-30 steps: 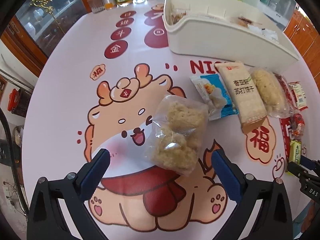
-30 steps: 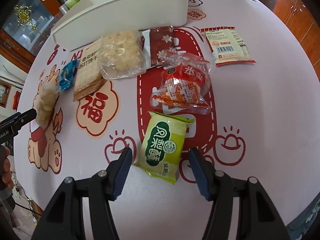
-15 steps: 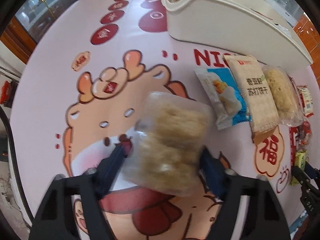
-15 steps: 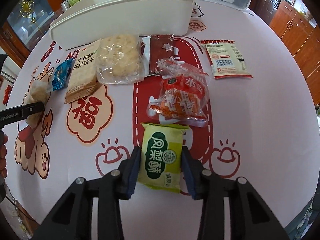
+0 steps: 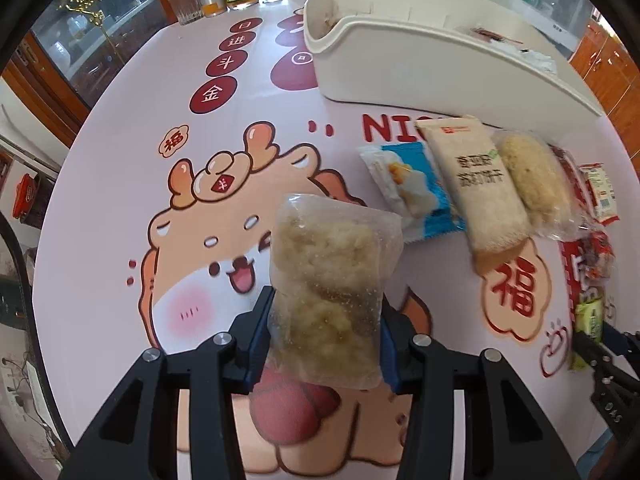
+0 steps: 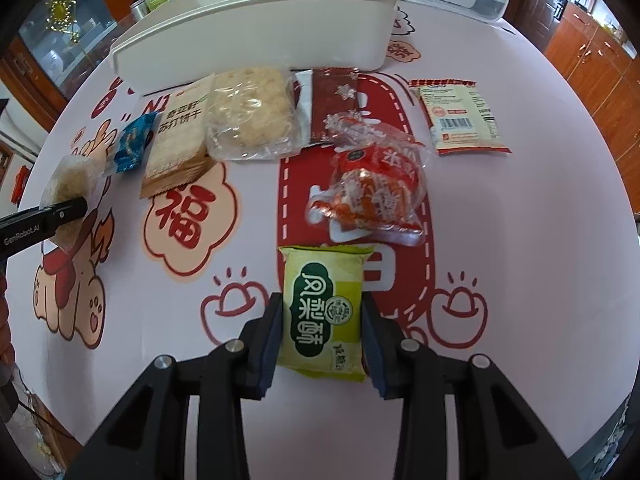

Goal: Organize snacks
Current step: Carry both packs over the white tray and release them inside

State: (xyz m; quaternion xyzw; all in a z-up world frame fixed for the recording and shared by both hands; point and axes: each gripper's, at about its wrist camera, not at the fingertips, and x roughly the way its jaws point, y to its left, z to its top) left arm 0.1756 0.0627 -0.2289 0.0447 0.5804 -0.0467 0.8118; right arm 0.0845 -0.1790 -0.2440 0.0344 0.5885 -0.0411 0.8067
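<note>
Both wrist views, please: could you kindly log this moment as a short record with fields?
left claw: closing on clear bag of crumbly snack, pads pressing it
right claw: closing on green packet, pads against its sides
white bin: behind the snack row
still on table: blue packet, cracker pack, red bag

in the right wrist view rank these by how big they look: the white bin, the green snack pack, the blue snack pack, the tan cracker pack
1. white bin
2. green snack pack and tan cracker pack look alike; the green is nearer the camera
3. blue snack pack
</note>
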